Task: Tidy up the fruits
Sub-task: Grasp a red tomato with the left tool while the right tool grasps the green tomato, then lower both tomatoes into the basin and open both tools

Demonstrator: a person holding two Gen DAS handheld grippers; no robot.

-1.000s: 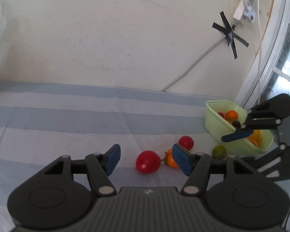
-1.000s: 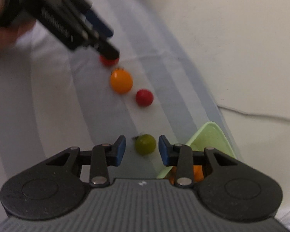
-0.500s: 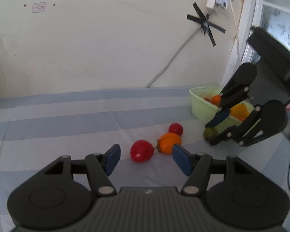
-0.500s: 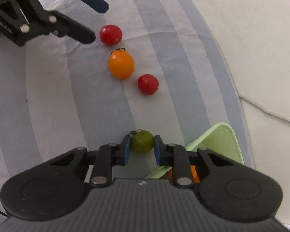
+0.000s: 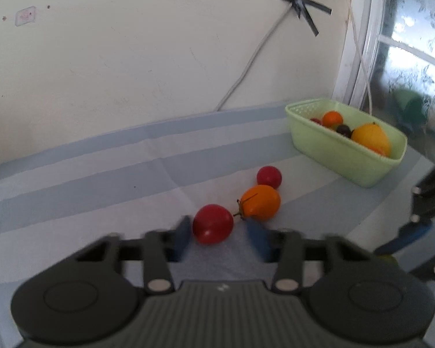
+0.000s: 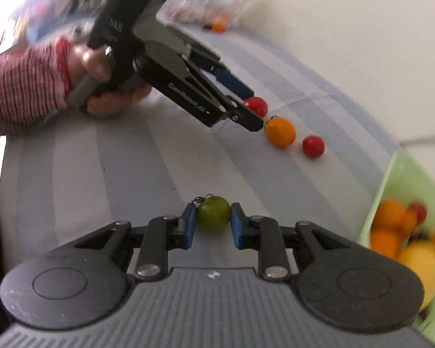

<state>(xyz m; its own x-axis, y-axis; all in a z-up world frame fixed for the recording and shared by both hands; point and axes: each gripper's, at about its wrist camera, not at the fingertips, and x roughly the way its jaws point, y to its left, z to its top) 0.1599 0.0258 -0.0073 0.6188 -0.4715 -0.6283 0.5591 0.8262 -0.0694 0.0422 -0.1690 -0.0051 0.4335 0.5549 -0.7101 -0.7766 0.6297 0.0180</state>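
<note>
A red tomato (image 5: 213, 227) lies on the striped cloth between the fingers of my left gripper (image 5: 219, 237). Its jaws are closing; one pad touches the tomato and a gap shows at the other. Beside it lie an orange tomato (image 5: 260, 202) and a smaller red tomato (image 5: 269, 176). My right gripper (image 6: 212, 223) is shut on a green tomato (image 6: 213, 214) and holds it above the cloth, left of the green basket (image 6: 391, 179). In the right wrist view the left gripper (image 6: 250, 107) reaches down around the red tomato (image 6: 256, 105).
The pale green basket (image 5: 333, 156) stands at the far right near a window frame and holds several orange, red and yellow fruits. A wall with a taped cable rises behind the table. A hand in a striped sleeve (image 6: 20, 87) holds the left gripper.
My left gripper's jaws have narrowed around the red tomato. The right gripper shut on the green tomato and swung it away from beside the basket.
</note>
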